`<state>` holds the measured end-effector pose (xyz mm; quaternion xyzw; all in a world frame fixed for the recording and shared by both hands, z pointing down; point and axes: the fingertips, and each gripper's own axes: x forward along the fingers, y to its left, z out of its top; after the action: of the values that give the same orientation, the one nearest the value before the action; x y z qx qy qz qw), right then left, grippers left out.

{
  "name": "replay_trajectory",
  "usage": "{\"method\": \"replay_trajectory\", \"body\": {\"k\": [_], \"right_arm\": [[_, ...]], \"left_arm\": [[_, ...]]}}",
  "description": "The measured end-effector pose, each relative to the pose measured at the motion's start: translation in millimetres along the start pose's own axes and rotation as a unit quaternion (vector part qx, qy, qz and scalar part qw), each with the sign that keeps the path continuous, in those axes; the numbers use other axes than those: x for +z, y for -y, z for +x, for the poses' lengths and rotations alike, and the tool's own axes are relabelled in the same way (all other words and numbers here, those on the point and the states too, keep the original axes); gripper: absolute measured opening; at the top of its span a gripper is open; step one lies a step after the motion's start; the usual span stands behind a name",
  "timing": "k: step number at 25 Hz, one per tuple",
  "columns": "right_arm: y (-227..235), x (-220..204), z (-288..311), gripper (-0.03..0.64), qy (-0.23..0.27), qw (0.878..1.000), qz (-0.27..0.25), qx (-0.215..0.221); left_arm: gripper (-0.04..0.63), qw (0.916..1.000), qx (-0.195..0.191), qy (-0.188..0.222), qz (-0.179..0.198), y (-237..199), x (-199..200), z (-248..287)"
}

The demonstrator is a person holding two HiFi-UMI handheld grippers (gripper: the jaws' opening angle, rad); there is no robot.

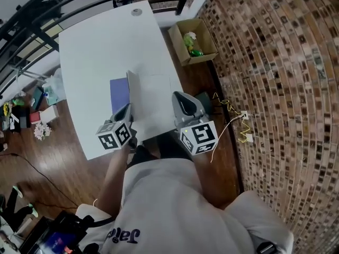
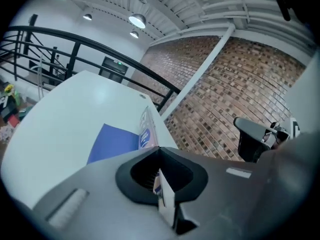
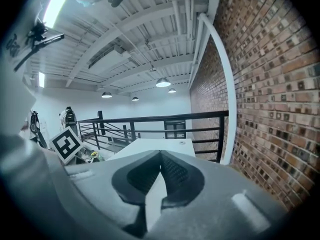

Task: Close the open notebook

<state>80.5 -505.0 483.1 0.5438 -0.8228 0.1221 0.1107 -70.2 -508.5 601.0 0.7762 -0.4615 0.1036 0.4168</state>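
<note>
The notebook (image 1: 153, 102) lies open on the near part of the white table (image 1: 100, 41), just in front of the person, with its long axis and spine running from the near edge away from the person, top to bottom in the head view with a slight lean. Its blue cover (image 1: 119, 94) lies flat on the left and white pages lie flat on the right. Between them one leaf (image 1: 132, 102) stands about upright along the spine. The head view shows that leaf only edge-on, as a thin strip. The left gripper view shows its face, pale with a round blue print (image 2: 148, 131), and the blue cover (image 2: 112, 141) flat on the table beyond. The left gripper (image 1: 127, 119) has its jaws pinched on the near end of this leaf: in its own view (image 2: 160, 159) a thin white edge with blue print is clamped between them. It tilts down toward the table, and a bare forearm (image 1: 114, 176) reaches to it from under a white shirt. The right gripper (image 1: 183, 102) sits just right of the white pages by the table's near edge, pointing away from the person. Its view (image 3: 160, 156) shows jaws together with nothing between them and none of the notebook, only the table's far end, a black railing (image 3: 150, 118), a brick wall (image 3: 260, 84) and the left gripper's marker cube (image 3: 66, 143). Only the head view shows the cardboard box (image 1: 193, 41) on the floor
</note>
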Motion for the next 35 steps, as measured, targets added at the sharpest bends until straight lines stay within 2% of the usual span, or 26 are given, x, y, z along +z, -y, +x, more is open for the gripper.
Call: {"method": "replay_trajectory", "body": {"k": [8, 17, 24, 30, 35], "right_arm": [[25.0, 1.5, -19.8, -0.012, 0.009, 0.999, 0.012, -0.043], [51.7, -2.8, -43.8, -0.012, 0.015, 0.996, 0.03, -0.087], [63.1, -11.9, -63.4, -0.012, 0.014, 0.993, 0.043, -0.11], [71.6, -21.8, -70.9, -0.012, 0.008, 0.991, 0.053, -0.119], [73.9, -26.5, -68.8, -0.012, 0.006, 0.993, 0.058, -0.104]], "left_arm": [[0.015, 0.9966, -0.07, -0.038, 0.02, 62.8, -10.2, 45.9], [0.029, 0.9877, -0.105, -0.103, 0.051, 109.0, -58.7, 104.1], [0.035, 0.9759, -0.096, -0.162, 0.111, 113.7, -106.0, 144.3], [0.034, 0.9688, -0.084, -0.193, 0.13, 107.0, -130.6, 162.4], [0.018, 0.9658, -0.067, -0.203, 0.147, 102.3, -138.7, 167.1]]}}
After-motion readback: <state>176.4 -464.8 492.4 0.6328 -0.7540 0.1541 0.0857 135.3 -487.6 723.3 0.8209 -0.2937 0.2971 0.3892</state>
